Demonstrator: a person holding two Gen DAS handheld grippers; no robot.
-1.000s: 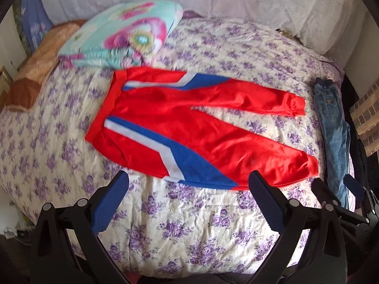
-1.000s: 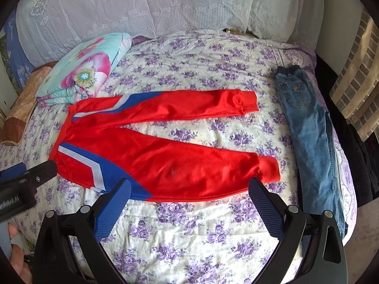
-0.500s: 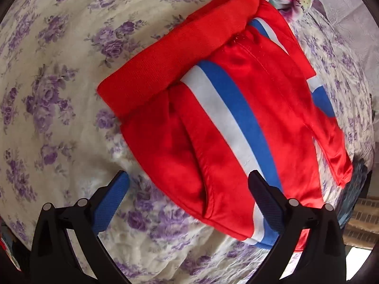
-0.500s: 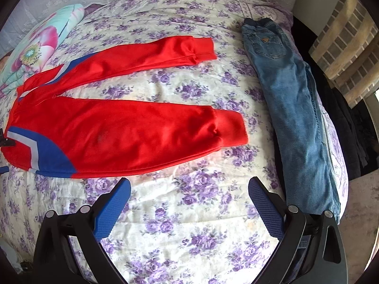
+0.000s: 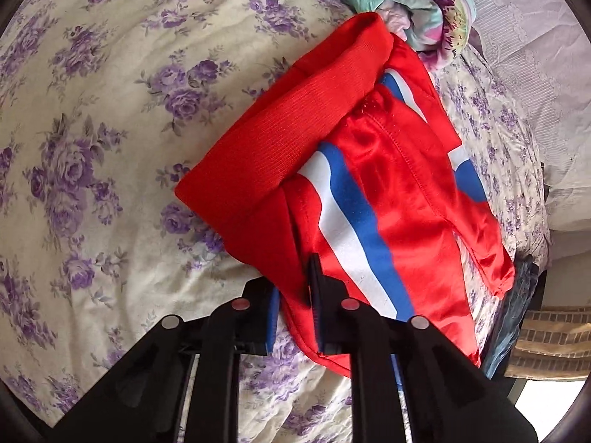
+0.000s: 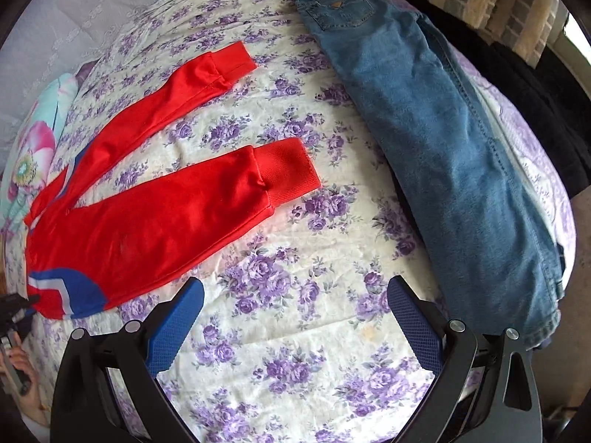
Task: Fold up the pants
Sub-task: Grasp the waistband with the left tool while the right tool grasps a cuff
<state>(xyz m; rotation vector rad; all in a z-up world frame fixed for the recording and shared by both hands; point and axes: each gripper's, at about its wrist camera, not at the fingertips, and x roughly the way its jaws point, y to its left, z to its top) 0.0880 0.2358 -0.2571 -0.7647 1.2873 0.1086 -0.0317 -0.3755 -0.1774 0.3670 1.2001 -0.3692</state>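
My left gripper (image 5: 295,306) is clamped narrow on the near edge of the red pants (image 5: 369,192), just below the waistband (image 5: 280,140); fabric sits between the blue pads (image 5: 272,317). The pants lie flat on the floral bedspread (image 5: 92,129), legs running away to my right. A folded floral blanket (image 5: 417,3) touches the waistband's far end. My right gripper (image 6: 295,317) is wide, gripping nothing, hovering over bare bedspread. The near leg cuff (image 6: 284,170) is ahead and slightly left of it. Blue jeans (image 6: 443,140) lie ahead-right, apart from the red pair.
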